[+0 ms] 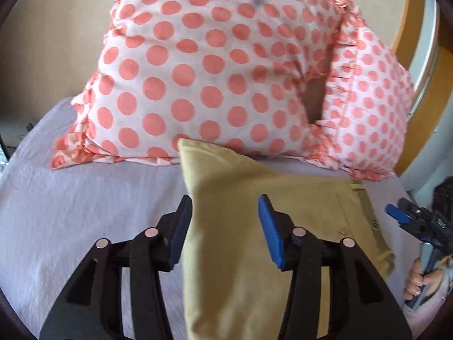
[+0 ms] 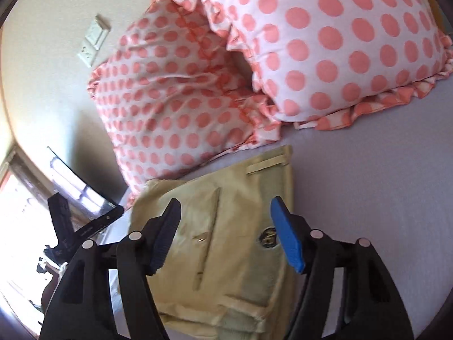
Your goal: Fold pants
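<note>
Tan pants (image 2: 226, 243) lie folded on the bed (image 1: 85, 212) just below 2 polka-dot pillows (image 1: 198, 70), w/ left gripper (image 1: 225, 232) & right gripper (image 2: 226, 236) fingers spread open above, apparently between grips.

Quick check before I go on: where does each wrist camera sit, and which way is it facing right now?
Left wrist: on the left tongs, open over the folded tan cotton pants on the lilac bed sheet, facing the pink polka-dot pillows; the right tongs and holding hand show at right.
Right wrist: on the right tongs, open above the pants' waistband end, facing the same pillows and wall.
Shared: pants, pillows, sheet.
</note>
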Demonstrator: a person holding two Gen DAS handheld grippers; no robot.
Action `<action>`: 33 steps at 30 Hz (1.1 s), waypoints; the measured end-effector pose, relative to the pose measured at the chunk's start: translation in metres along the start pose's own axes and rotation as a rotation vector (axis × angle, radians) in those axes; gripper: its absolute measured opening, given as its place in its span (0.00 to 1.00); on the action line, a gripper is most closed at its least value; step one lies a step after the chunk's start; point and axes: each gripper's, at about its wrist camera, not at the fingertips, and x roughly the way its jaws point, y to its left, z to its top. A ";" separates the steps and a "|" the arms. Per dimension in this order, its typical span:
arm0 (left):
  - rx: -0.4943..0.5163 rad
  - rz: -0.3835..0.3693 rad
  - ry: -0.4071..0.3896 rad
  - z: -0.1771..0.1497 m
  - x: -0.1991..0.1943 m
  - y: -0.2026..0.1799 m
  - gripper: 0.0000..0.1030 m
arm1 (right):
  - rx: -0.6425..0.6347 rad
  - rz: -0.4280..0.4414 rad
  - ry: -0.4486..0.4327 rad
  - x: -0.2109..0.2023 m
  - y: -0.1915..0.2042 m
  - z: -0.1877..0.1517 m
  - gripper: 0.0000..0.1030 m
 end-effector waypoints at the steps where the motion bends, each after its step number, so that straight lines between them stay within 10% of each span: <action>1: 0.007 -0.042 0.030 -0.005 0.001 -0.006 0.56 | 0.000 0.010 0.031 0.008 0.005 -0.002 0.68; 5: 0.005 -0.017 0.197 -0.021 0.049 -0.024 0.56 | 0.111 -0.045 0.140 0.038 -0.009 -0.013 0.83; 9: 0.026 0.113 0.163 -0.032 0.039 -0.029 0.54 | 0.190 -0.078 0.117 0.022 -0.011 -0.018 0.84; 16: 0.129 0.205 0.052 -0.106 -0.049 -0.047 0.90 | -0.159 -0.334 0.010 -0.037 0.060 -0.098 0.99; 23: 0.148 0.297 0.074 -0.181 -0.071 -0.067 0.94 | -0.307 -0.427 0.057 -0.031 0.094 -0.176 0.99; 33: 0.110 0.305 0.030 -0.200 -0.075 -0.067 0.98 | -0.378 -0.558 0.022 -0.021 0.105 -0.204 0.99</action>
